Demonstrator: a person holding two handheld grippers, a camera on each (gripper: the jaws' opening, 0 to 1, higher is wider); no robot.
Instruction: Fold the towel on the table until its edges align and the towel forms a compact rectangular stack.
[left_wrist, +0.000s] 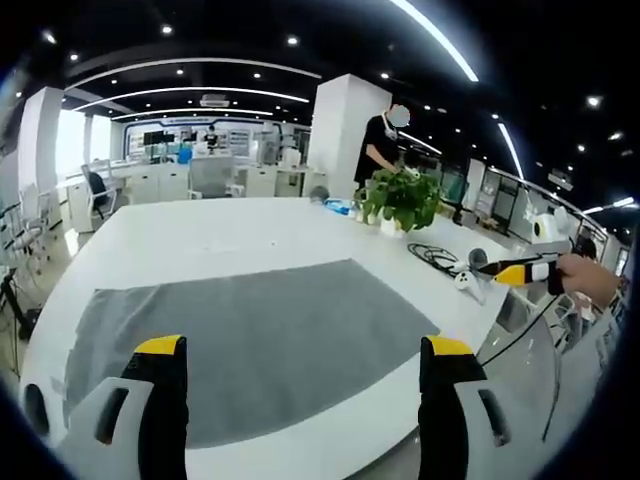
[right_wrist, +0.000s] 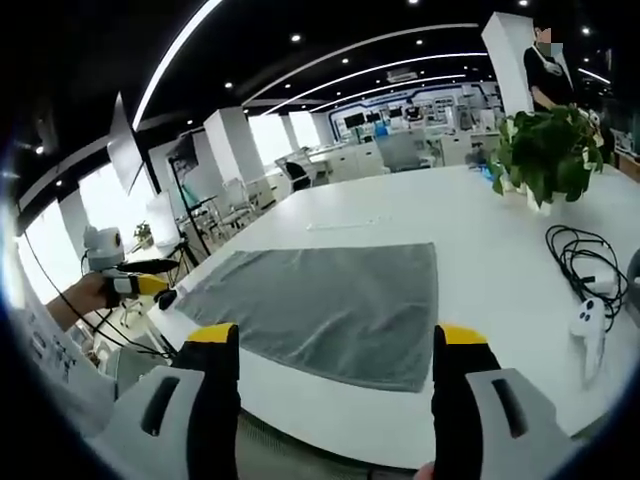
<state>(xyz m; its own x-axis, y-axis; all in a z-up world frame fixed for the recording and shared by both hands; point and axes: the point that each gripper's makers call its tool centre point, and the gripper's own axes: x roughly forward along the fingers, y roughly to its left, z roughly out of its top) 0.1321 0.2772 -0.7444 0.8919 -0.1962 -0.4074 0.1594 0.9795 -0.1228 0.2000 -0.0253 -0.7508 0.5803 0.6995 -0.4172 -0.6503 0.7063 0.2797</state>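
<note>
I am holding my left tool (left_wrist: 300, 360) with its jaws spread wide and gripping nothing, its yellow-tipped fingers (left_wrist: 160, 348) rising at 6 o'clock in the left gripper view, above the near edge of the white worktop (left_wrist: 250, 232). My right tool (right_wrist: 338, 345) is likewise standing released and empty, hovering off the worktop's edge in the right gripper view. The grey towel (left_wrist: 250, 340) is lying flat and unfolded on the worktop, spreading just beyond both sets of jaws. In the left gripper view my right tool is reaching in at 3 o'clock, held in a hand (left_wrist: 590, 278); in the right gripper view my left tool (right_wrist: 150, 287) is coming in at 9 o'clock beside the towel's corner. Farther out, a potted green plant (left_wrist: 402, 198) is standing at about 1 o'clock on the worktop, with a coil of black cable (left_wrist: 432, 256) and a white controller (right_wrist: 590, 325) lying near it, well apart from the towel. Behind the plant a person in black (left_wrist: 381, 145) is standing by a white pillar (left_wrist: 345, 125).
</note>
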